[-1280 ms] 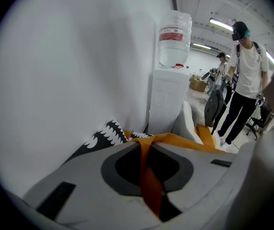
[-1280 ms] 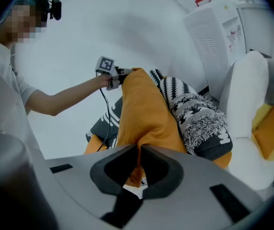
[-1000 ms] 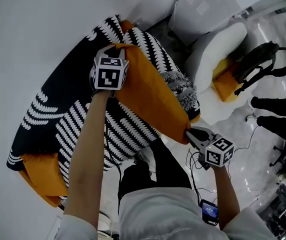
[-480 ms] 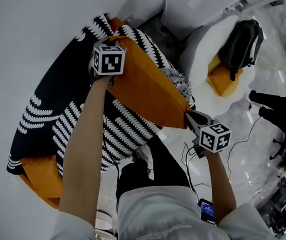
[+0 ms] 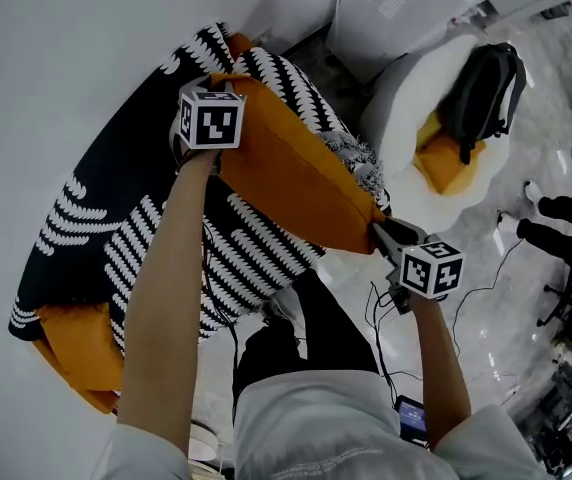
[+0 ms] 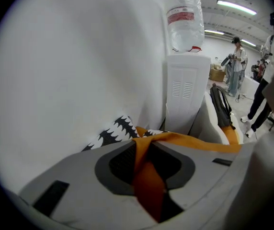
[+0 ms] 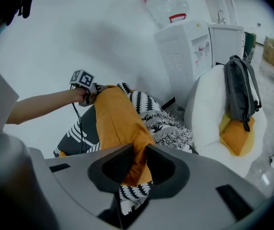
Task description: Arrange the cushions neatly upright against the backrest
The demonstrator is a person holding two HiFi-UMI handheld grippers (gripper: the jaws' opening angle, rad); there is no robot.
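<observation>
An orange cushion (image 5: pixel 296 183) is stretched slantwise over the black-and-white patterned sofa (image 5: pixel 86 218). My left gripper (image 5: pixel 228 80) holds its top corner close to the white wall. In the left gripper view orange fabric (image 6: pixel 149 176) is pinched between the pads. My right gripper (image 5: pixel 378 230) holds the lower right corner off the sofa's front edge, and the cushion corner (image 7: pixel 134 152) fills the gap between its jaws. Both pairs of jaws have just been opening a little, with the fabric still between them. A second orange cushion (image 5: pixel 76 343) lies at the sofa's far left end.
A fringed patterned cushion (image 5: pixel 356 168) lies behind the held one. A white armchair (image 5: pixel 401 103) at the right carries a black backpack (image 5: pixel 481 93) and an orange cushion (image 5: pixel 436 148). A water dispenser (image 5: pixel 386 8) stands by the wall. Cables trail on the floor, and a bystander's legs (image 5: pixel 566 228) are at the right.
The orange cushion stays strung between both grippers. The right gripper has drawn slightly up and in toward the sofa. The bystander's legs at the right have shifted toward the picture's edge.
</observation>
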